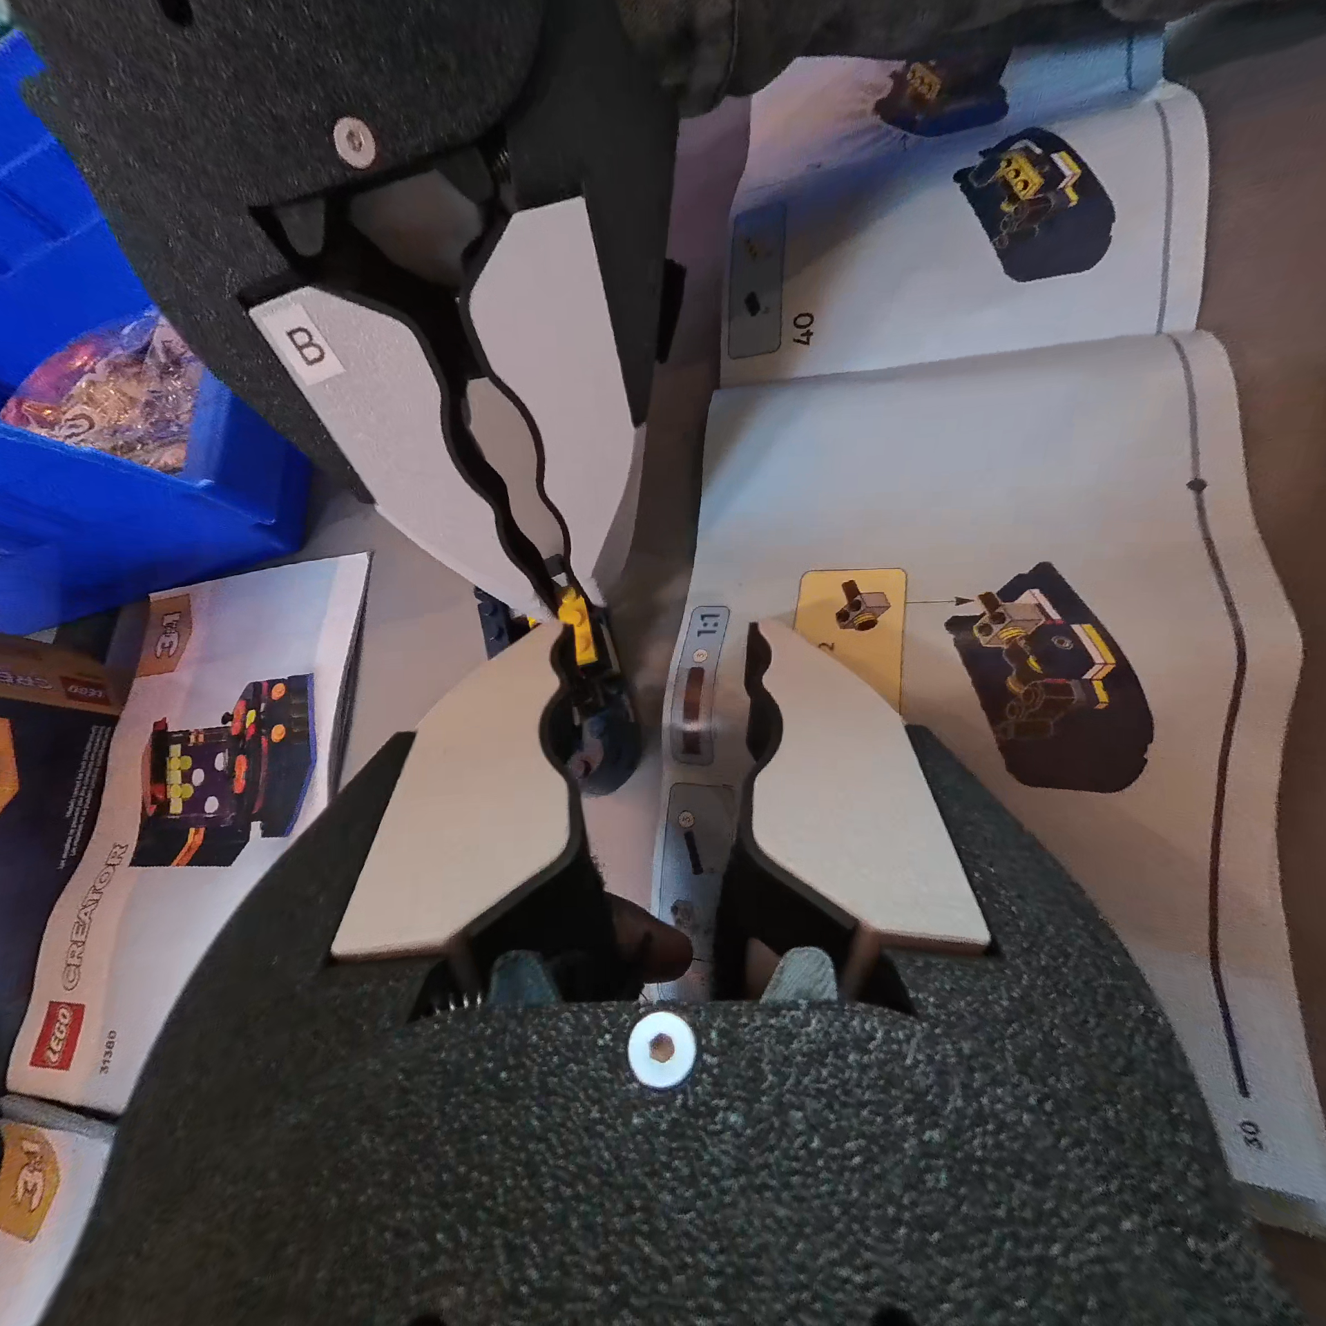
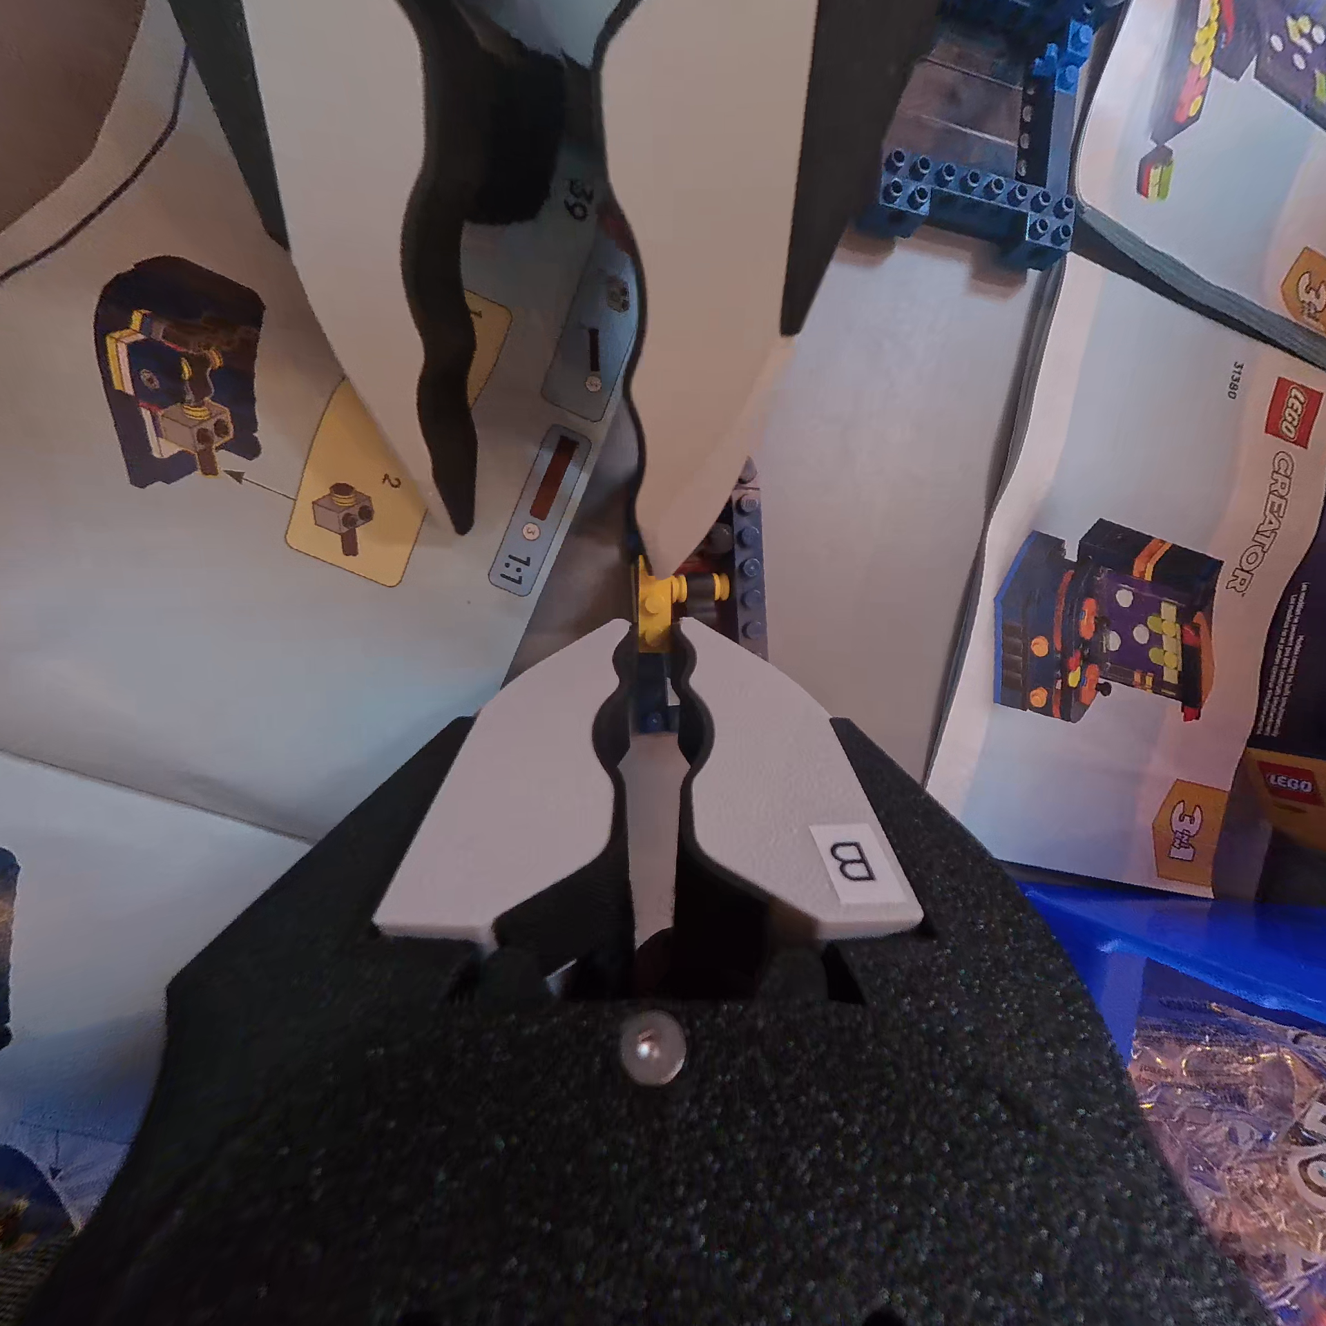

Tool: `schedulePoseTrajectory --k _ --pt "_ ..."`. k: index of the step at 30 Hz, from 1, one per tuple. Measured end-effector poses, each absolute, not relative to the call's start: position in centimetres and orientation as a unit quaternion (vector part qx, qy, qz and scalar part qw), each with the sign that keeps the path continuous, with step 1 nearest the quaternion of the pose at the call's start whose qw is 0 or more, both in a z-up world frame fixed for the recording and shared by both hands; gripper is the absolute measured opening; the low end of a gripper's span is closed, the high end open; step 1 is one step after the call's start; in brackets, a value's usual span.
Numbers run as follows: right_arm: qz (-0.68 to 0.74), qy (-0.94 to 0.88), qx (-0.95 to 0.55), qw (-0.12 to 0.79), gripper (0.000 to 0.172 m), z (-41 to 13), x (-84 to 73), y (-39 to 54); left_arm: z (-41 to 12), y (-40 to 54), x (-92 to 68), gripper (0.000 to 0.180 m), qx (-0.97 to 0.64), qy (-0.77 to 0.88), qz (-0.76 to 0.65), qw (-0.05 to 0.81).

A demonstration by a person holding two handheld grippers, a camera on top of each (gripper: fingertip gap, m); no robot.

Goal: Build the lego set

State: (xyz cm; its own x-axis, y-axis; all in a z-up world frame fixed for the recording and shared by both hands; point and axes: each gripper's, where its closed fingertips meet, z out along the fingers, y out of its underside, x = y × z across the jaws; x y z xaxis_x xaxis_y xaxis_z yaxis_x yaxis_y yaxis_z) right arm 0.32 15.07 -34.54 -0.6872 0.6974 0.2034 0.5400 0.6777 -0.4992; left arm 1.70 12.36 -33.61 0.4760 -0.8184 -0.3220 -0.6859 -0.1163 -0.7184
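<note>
My right gripper (image 2: pixel 654 635) is shut on a small brick assembly (image 2: pixel 651 610) with a yellow studded piece on top and dark blue parts below. A yellow and black pin sticks out of its side. My left gripper (image 1: pixel 653 635) is open. Its left finger (image 1: pixel 502 717) lies against the assembly (image 1: pixel 581 631); its right finger (image 1: pixel 811 717) stands well clear. In the right wrist view the left gripper (image 2: pixel 567 538) comes down from the top, one fingertip (image 2: pixel 674 531) touching the yellow piece. In the left wrist view the right gripper (image 1: pixel 567 588) reaches in from the upper left.
An open instruction booklet (image 1: pixel 969 488) lies under and right of the grippers. A closed booklet (image 1: pixel 237 717) lies to the left. A blue bin (image 1: pixel 129 531) holds a plastic bag. A dark blue studded plate (image 2: pixel 750 574) and a blue brick frame (image 2: pixel 976 194) sit behind the assembly. The grippers are tip to tip, or close to it.
</note>
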Motion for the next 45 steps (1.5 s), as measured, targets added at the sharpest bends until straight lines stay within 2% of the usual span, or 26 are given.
schedulePoseTrajectory --k 29,31,32,34,37,45 --pt "0.233 -0.885 -0.354 0.191 0.008 -34.5 0.2 15.0 -33.9 12.8 1.4 0.037 -0.761 0.469 -0.102 0.435" --pt "0.232 -0.884 -0.360 0.187 0.012 -34.5 0.3 15.2 -34.9 12.6 0.8 0.036 -0.774 0.477 -0.092 0.406" --pt "0.242 -0.881 -0.359 0.190 0.012 -34.3 0.2 15.0 -35.4 12.5 0.7 0.034 -0.778 0.478 -0.094 0.397" --pt "0.253 -0.878 -0.357 0.192 0.000 -34.3 0.1 14.9 -35.3 12.5 1.0 0.034 -0.777 0.475 -0.100 0.400" --pt "0.221 -0.886 -0.360 0.193 0.000 -35.1 0.2 15.6 -34.9 12.3 0.7 0.037 -0.778 0.480 -0.094 0.393" --pt "0.251 -0.870 -0.372 0.203 0.005 -33.8 0.7 14.8 -33.7 12.3 -0.3 0.038 -0.778 0.460 -0.094 0.418"
